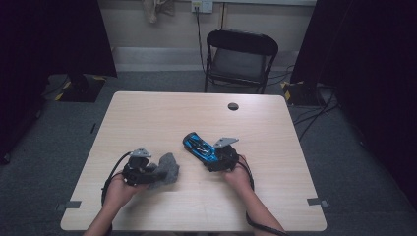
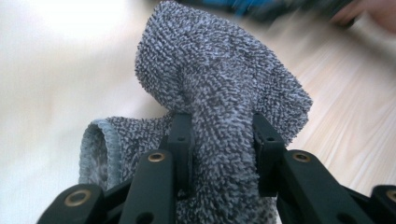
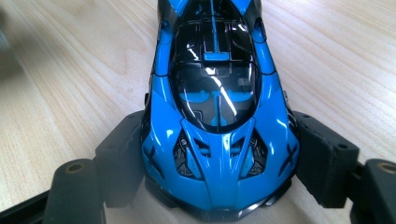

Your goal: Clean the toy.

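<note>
Left hand-held gripper [image 2: 222,140], clamped on a bunched fold of grey cloth [image 2: 219,88]; the cloth lies near the front left of the desk [image 1: 147,113], partly lifted between the jaws. Right hand-held gripper [image 3: 219,154], jaws pressed against both flanks of a blue and black toy car [image 3: 217,93], held near the desk's centre with its far end raised, nose pointing away from the person. Cloth and car lie near each other, apart.
</note>
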Demonstrator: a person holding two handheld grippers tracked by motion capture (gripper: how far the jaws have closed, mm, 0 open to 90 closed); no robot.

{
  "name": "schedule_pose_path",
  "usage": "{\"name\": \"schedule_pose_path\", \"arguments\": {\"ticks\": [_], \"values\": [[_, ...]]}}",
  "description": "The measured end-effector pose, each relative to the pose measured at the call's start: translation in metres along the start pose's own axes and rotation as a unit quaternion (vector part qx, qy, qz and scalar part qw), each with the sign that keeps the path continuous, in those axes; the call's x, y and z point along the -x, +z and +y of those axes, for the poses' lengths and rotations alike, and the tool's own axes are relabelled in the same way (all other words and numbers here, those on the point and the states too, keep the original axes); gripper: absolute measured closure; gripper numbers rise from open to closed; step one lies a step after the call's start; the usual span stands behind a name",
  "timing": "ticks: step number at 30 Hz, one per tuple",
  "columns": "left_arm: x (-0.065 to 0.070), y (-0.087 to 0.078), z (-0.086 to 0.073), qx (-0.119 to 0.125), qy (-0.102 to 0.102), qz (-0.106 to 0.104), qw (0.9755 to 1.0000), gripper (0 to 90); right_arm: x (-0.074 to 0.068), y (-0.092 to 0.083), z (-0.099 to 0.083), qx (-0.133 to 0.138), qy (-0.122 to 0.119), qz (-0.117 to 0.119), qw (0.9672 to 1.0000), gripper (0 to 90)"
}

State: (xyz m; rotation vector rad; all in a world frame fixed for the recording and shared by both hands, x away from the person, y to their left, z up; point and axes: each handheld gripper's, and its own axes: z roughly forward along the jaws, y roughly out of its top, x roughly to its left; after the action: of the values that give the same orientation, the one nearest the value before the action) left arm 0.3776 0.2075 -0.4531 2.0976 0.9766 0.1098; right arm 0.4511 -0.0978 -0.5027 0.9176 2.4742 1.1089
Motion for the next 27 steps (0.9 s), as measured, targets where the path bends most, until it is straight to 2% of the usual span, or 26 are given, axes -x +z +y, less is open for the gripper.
{"name": "schedule_pose_path", "arguments": {"ticks": [1, 2, 3, 4, 7, 11, 14, 15, 16, 18, 19, 22, 23, 26, 27], "values": [[0.005, 0.005, 0.016, 0.022, 0.016, -0.007, 0.9996, 67.1, 0.0, 0.0, 0.0, 0.0, 0.0, 0.0, 1.0, 25.8], [0.005, 0.005, 0.016, 0.022, 0.016, -0.007, 0.9996, 67.0, 0.0, 0.0, 0.0, 0.0, 0.0, 0.0, 1.0, 25.8], [0.011, 0.016, 0.03, 0.031, 0.026, -0.006, 0.9992, 67.2, 0.0, 0.0, 0.0, 0.0, 0.0, 0.0, 1.0, 25.8], [0.011, 0.016, 0.03, 0.031, 0.026, -0.006, 0.9992, 67.2, 0.0, 0.0, 0.0, 0.0, 0.0, 0.0, 1.0, 25.8], [0.017, 0.037, 0.045, 0.029, 0.041, 0.008, 0.9987, 67.3, 0.0, 0.0, 0.0, 0.0, 0.0, 0.0, 1.0, 25.8], [0.022, 0.061, 0.059, 0.043, 0.054, 0.019, 0.9975, 67.2, 0.0, 0.0, 0.0, 0.0, 0.0, 0.0, 1.0, 25.8], [0.022, 0.072, 0.066, 0.05, 0.045, 0.021, 0.9975, 67.2, 0.0, 0.0, 0.0, 0.0, 0.0, 0.0, 1.0, 25.8], [0.023, 0.08, 0.072, 0.052, 0.048, 0.023, 0.9972, 67.2, 0.0, 0.0, 0.0, 0.0, 0.0, 0.0, 1.0, 25.9], [0.023, 0.08, 0.072, 0.052, 0.048, 0.023, 0.9972, 67.2, 0.0, 0.0, 0.0, 0.0, 0.0, 0.0, 1.0, 25.9], [0.026, 0.088, 0.077, 0.048, 0.065, 0.024, 0.9965, 67.1, 0.0, 0.0, 0.0, 0.0, -0.001, 0.0, 1.0, 25.8], [0.03, 0.095, 0.082, 0.048, 0.065, 0.009, 0.9967, 67.1, 0.0, 0.0, 0.0, 0.0, -0.001, 0.0, 1.0, 25.9], [0.035, 0.102, 0.084, 0.044, 0.075, 0.007, 0.9962, 67.1, 0.0, 0.0, 0.0, 0.0, -0.001, 0.0, 1.0, 25.9], [0.039, 0.109, 0.085, 0.027, 0.089, 0.013, 0.9955, 67.2, 0.0, 0.0, 0.0, 0.0, 0.0, 0.0, 1.0, 25.9], [0.042, 0.114, 0.083, 0.023, 0.089, 0.012, 0.9956, 68.6, 0.0, 0.0, 0.0, 0.0, 0.0, -0.001, 1.0, 25.9], [0.041, 0.115, 0.082, 0.022, 0.083, 0.01, 0.9963, 68.9, -0.001, 0.0, 0.0, 0.0, 0.0, -0.002, 1.0, 25.9]]}}
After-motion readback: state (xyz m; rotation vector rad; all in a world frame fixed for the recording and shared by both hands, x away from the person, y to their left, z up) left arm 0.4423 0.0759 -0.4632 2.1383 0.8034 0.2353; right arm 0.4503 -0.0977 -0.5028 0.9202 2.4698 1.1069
